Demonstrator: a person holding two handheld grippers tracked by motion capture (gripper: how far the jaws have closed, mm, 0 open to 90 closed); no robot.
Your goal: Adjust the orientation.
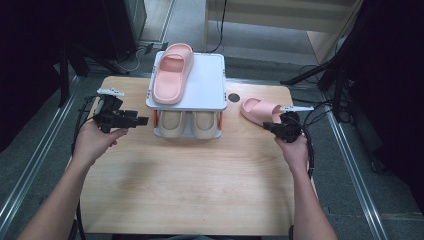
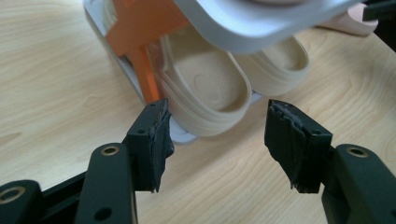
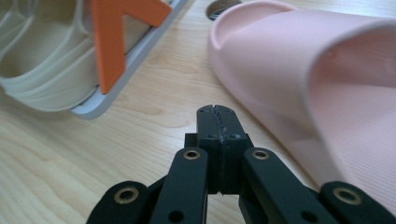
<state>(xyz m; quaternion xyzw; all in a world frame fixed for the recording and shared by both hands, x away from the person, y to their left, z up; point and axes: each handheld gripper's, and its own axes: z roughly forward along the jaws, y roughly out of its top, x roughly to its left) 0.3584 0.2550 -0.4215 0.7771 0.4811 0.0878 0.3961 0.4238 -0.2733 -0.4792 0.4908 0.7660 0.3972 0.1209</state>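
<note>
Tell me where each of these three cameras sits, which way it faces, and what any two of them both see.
High view: above the table, looking down; forearms, left gripper, right gripper.
Left gripper view: between open jaws, facing the beige slippers in the rack.
Right gripper view: over shut jaws, beside the pink slipper on the table.
Shared: both gripper views see rack and beige slippers.

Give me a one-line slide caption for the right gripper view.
Right gripper shut and empty on the table, beside the pink slipper.
</note>
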